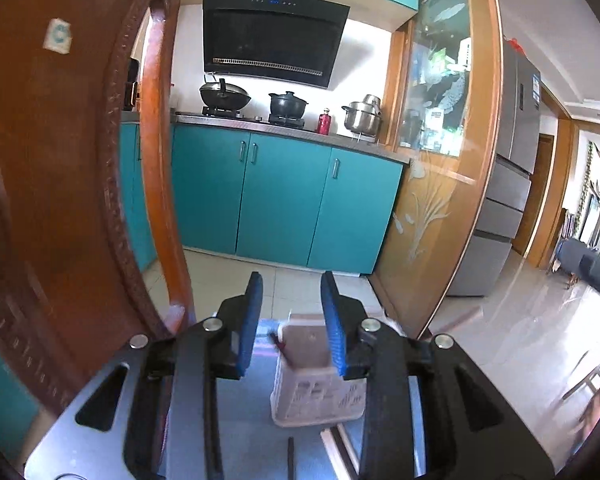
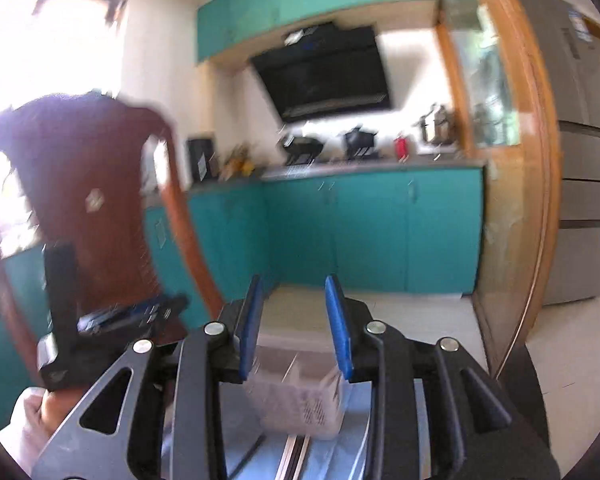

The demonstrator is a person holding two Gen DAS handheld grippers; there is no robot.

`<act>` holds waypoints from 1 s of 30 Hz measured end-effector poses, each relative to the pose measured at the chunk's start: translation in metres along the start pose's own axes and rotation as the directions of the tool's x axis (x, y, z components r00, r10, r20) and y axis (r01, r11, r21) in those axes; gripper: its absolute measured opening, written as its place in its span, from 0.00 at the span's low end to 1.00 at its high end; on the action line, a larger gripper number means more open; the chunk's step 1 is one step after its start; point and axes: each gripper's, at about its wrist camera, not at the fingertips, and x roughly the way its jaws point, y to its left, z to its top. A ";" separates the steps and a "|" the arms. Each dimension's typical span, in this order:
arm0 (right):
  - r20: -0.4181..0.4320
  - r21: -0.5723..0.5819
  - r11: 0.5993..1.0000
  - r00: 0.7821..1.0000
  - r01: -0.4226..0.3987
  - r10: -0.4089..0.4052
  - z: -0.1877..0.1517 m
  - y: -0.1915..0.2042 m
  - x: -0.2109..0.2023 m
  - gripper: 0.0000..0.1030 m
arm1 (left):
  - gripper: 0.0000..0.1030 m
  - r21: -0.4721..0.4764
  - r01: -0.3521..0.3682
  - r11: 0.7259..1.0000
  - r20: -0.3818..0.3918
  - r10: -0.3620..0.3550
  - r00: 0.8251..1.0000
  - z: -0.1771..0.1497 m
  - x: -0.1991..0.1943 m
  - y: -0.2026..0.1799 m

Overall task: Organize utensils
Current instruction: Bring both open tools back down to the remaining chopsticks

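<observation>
A white perforated plastic utensil basket (image 1: 316, 392) stands on the blue-grey table (image 1: 240, 400), just ahead of and below my left gripper (image 1: 291, 276). That gripper is open, and nothing touches its blue pads (image 1: 250, 320). A dark red utensil tip (image 1: 280, 346) pokes up inside the basket. Loose chopsticks (image 1: 290, 456) lie on the table in front of the basket. The right wrist view is blurred. It shows the same basket (image 2: 300, 404) under my right gripper (image 2: 293, 280), which is open and empty, with pale chopsticks (image 2: 296, 456) nearer the camera.
A carved wooden chair back (image 1: 60, 200) rises close on the left. A hand (image 2: 36, 412) holds the left device's black body (image 2: 60, 320). Teal cabinets (image 1: 280, 192) with a stove stand beyond the table. A wood-framed glass door (image 1: 440, 200) stands on the right.
</observation>
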 end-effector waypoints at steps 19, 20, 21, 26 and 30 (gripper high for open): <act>-0.700 -0.029 0.996 0.710 0.084 -0.080 -0.209 -0.011 0.189 0.31 | 0.50 0.172 -0.065 0.983 -0.527 0.148 0.837 -0.142 0.086 -0.013; -0.709 -0.003 0.996 0.702 0.093 -0.068 -0.209 -0.016 0.191 0.31 | 0.50 0.176 -0.067 0.982 -0.532 0.152 0.833 -0.143 0.087 -0.013; -0.714 0.012 0.995 0.698 0.095 -0.058 -0.208 -0.019 0.191 0.31 | 0.51 0.178 -0.067 0.982 -0.536 0.154 0.830 -0.144 0.088 -0.012; -0.714 0.046 0.994 0.699 0.098 -0.036 -0.206 -0.028 0.190 0.31 | 0.52 0.174 -0.069 0.982 -0.580 0.159 0.799 -0.155 0.094 -0.005; -0.690 0.048 0.991 0.722 0.126 -0.058 -0.198 -0.042 0.186 0.31 | 0.53 0.177 -0.065 0.982 -0.593 0.159 0.790 -0.160 0.099 -0.004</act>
